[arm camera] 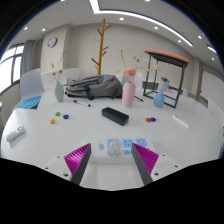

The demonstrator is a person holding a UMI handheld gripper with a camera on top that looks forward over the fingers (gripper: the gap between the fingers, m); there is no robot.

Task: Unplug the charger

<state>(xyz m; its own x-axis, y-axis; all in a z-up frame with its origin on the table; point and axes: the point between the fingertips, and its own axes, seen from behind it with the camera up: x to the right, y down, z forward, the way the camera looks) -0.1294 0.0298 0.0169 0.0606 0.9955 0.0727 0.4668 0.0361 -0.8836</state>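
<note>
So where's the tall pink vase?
In the gripper view, the tall pink vase stands on the white table, far beyond the open gripper, beside the grey bag.

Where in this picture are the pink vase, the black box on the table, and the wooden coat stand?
pink vase (128,94), gripper view, middle of its body.
black box (115,115), gripper view, its top face.
wooden coat stand (101,45), gripper view, its upright trunk.
gripper (113,160), gripper view, open, between its fingertips.

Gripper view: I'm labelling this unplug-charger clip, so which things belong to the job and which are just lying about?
Job:
gripper, fingers open
white-and-blue item just ahead of the fingers, probably the charger; too small to confirm

Lying about:
black box
pink vase
green vase
blue bottle
grey bag
wooden stand
</note>
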